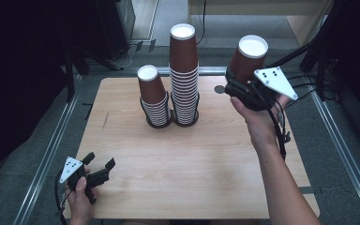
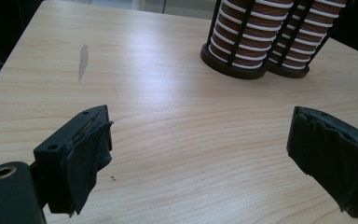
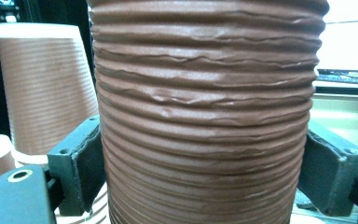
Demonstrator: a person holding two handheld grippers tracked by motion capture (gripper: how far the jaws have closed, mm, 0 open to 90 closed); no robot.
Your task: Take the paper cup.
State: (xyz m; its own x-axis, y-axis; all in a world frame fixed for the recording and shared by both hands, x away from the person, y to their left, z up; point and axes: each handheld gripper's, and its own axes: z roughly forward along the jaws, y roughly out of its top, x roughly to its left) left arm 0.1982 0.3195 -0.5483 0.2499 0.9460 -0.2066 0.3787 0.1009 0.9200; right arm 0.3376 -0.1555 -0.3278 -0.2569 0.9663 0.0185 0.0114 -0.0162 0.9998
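I had the right gripper [image 1: 242, 83] clamped on a single upturned brown cup [image 1: 248, 58] held above the table's [image 1: 192, 164] far right, a carry toward the shorter stack [image 1: 153, 96], I judged, needing careful alignment, while the left gripper [image 2: 200, 154] rested with jaws apart; the right gripper view showed dented ribbing.

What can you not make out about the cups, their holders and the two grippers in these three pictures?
- Held cup: rim and base cut off by the right gripper view's edges.
- Cup stacks: tops cut off in the left gripper view.
- Right gripper: its fingers are hidden behind its own body in the high view.
- Small dark disc on the table: too small to identify.
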